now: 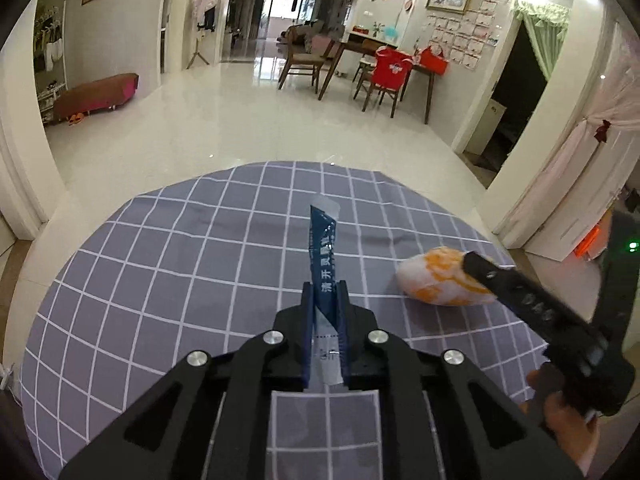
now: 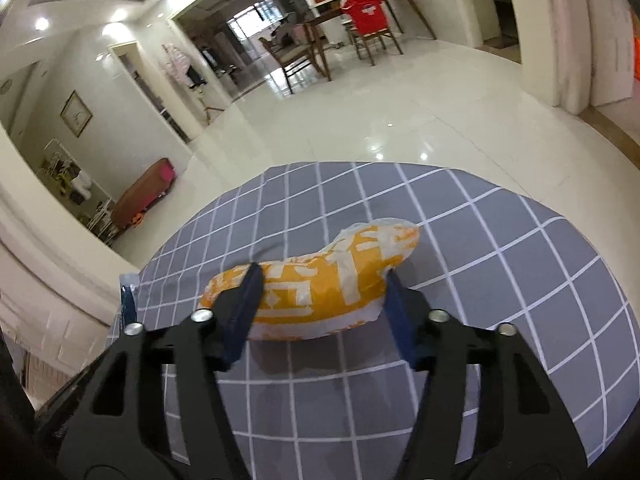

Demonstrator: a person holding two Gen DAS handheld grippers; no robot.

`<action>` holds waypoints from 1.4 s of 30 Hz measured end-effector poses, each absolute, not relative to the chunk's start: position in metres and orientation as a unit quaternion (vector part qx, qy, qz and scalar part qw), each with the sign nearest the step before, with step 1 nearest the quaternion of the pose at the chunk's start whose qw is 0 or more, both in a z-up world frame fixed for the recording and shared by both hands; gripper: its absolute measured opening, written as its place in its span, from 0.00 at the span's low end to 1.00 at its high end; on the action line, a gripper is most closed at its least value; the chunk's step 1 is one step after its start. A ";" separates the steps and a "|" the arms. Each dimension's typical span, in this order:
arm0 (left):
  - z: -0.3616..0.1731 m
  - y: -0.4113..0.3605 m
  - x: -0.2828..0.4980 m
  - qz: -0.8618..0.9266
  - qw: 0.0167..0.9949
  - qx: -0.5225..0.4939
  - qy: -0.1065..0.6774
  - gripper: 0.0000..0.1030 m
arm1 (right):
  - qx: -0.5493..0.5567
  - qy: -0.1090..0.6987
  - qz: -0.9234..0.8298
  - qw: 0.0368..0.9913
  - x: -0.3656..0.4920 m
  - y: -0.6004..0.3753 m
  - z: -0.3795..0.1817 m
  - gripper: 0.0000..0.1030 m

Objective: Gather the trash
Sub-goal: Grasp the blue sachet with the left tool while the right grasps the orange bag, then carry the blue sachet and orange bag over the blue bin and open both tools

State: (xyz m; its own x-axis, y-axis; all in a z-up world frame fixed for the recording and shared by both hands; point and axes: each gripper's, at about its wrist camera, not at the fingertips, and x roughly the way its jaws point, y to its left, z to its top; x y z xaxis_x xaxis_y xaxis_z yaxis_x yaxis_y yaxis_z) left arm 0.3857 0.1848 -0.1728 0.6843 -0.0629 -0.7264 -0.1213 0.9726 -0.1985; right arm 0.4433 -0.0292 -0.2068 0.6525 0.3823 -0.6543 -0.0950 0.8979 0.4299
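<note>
A round table covered in a grey-blue cloth (image 1: 180,264) with a white grid fills the lower half of both views. Beyond its far edge lies a glossy white tiled floor (image 1: 224,120) that catches ceiling lights. In the left wrist view, a low brown and pink bench (image 1: 98,94) stands against the wall at the upper left, with a rack beside it. A wooden dining table (image 1: 384,56) with chairs stands at the upper right of centre, and one chair wears a red cover (image 1: 392,70). Framed pictures and rows of small papers hang on the wall behind it. A dark doorway with a green striped curtain (image 1: 544,32) is at the far right, and a pale curtain tied back hangs nearer the right edge.

No bin or other container shows in either view.

The left gripper (image 1: 325,292) is low in the centre of its frame, its jaws pressed together on a narrow blue sachet (image 1: 322,248) with white print. The sachet sticks up and away from the fingers, its clear sealed end above the cloth.

The right gripper (image 2: 320,284) sits at the lower centre of its own view. An orange and white crumpled wrapper (image 2: 316,288) lies on the cloth between its fingers, and both pads appear to touch its sides, the jaws partway closed around it. In the left wrist view this wrapper (image 1: 436,276) lies at the right of the table, right of the sachet, with one black finger across it.
</note>
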 end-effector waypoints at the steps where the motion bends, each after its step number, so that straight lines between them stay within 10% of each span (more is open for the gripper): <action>1: -0.171 0.183 0.381 0.013 0.911 -0.115 0.396 0.10 | 0.179 0.393 0.140 0.891 0.440 -0.029 -0.206 0.39; 4: -0.163 0.177 0.371 0.003 0.913 -0.114 0.392 0.10 | 0.180 0.390 0.159 0.889 0.429 -0.029 -0.203 0.25; 23: -0.105 0.052 0.244 -0.105 0.925 -0.088 0.355 0.10 | 0.167 0.265 0.136 0.940 0.236 -0.166 -0.126 0.25; 42: -0.169 -0.216 0.176 -0.278 0.870 0.017 0.406 0.10 | 0.212 0.265 -0.068 0.938 0.106 -0.391 -0.203 0.25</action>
